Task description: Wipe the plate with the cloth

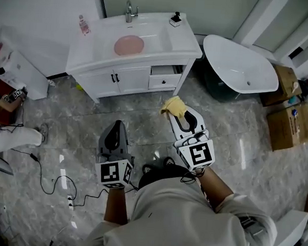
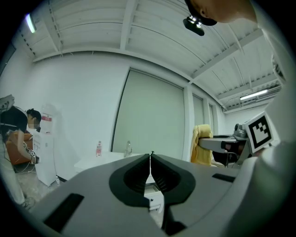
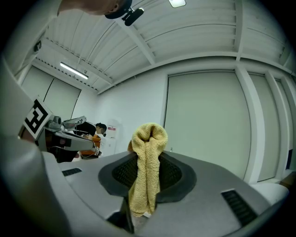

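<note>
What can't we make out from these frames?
Plate: head view only, too small to judge dirt or wetness; unseen in both gripper views.
Cloth: right gripper view, bunched and clamped in the jaws, full extent unclear.
Bottle on the vanity: head view, label too small to read.

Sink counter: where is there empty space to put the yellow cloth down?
Two bare patches on the counter: left of the basin, in front of the bottle, and right of the basin, in front of the small dark object. The basin is crowded: the pink plate lies in it, the faucet behind.
</note>
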